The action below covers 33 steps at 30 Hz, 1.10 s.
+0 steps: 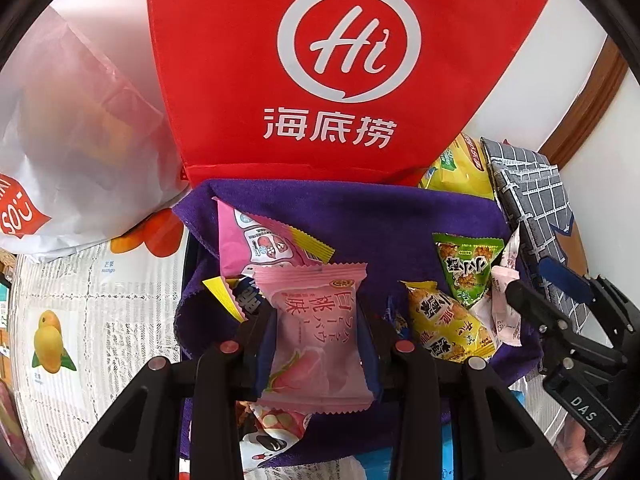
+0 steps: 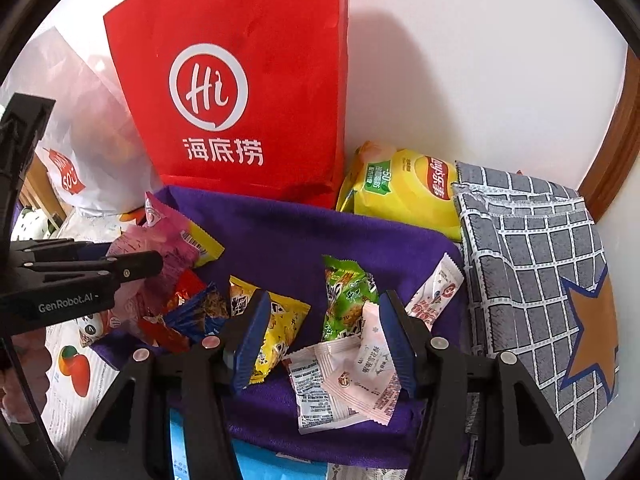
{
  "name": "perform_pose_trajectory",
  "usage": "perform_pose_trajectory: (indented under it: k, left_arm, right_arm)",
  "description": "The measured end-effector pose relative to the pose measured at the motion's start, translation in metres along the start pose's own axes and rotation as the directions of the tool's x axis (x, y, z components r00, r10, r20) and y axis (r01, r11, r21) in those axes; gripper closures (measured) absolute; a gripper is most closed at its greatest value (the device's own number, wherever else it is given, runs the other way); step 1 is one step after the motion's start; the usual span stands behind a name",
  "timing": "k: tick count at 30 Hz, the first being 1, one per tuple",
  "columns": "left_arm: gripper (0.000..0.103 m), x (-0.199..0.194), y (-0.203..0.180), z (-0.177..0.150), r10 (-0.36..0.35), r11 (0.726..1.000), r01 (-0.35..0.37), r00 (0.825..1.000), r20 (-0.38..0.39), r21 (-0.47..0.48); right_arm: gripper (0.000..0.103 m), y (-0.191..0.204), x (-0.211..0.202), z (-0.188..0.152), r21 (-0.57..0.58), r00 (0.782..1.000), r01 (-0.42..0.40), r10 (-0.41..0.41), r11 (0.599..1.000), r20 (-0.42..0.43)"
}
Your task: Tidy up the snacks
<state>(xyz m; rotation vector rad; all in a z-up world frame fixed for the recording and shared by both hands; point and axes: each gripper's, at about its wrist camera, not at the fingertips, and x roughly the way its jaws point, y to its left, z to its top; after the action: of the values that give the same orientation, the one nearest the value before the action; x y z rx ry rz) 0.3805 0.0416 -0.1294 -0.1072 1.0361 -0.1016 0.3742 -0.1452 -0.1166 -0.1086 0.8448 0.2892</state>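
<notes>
White wall behind; red bag (image 1: pixel 288 80) upright at back, purple cloth (image 2: pixel 304 236) in front of it on table. Left claw (image 1: pixel 318 334) clamped on pink snack (image 1: pixel 316 332), held above cloth. Right claw (image 2: pixel 326 340) apart, empty, over pale sachets (image 2: pixel 352 376). Yellow packet (image 1: pixel 448 320) and green packet (image 2: pixel 348 296) on cloth; chip bag (image 2: pixel 404 192) beside checked pouch (image 2: pixel 528 264)

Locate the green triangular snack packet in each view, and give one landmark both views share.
Left wrist view: the green snack packet lies right of centre on the purple cloth, between the yellow packet and the checked pouch.
Right wrist view: it lies near the centre, beyond the open right tongs.
Shared landmark: the red bag behind the cloth.
</notes>
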Motion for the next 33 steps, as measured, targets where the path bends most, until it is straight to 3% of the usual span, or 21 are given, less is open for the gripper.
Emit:
perform_pose_trajectory:
  k: [9, 29, 33]
  left_arm:
    - [0.050, -0.011, -0.008, -0.001, 0.000, 1.000, 0.000, 1.000, 0.018, 0.011]
    - [0.043, -0.037, -0.018, -0.005, 0.029, 0.999, -0.031, 0.998, 0.060, 0.030]
    - [0.037, -0.041, -0.018, -0.005, 0.030, 0.999, -0.032, 0.997, 0.067, 0.031]
  right_arm:
    - [0.047, -0.003, -0.012, 0.004, 0.016, 1.000, 0.004, -0.005, 1.000, 0.027]
    - [0.047, -0.011, -0.030, 0.008, 0.042, 1.000, 0.005, -0.006, 0.999, 0.030]
    - [0.047, -0.013, -0.031, 0.008, 0.048, 1.000, 0.009, -0.010, 0.999, 0.022]
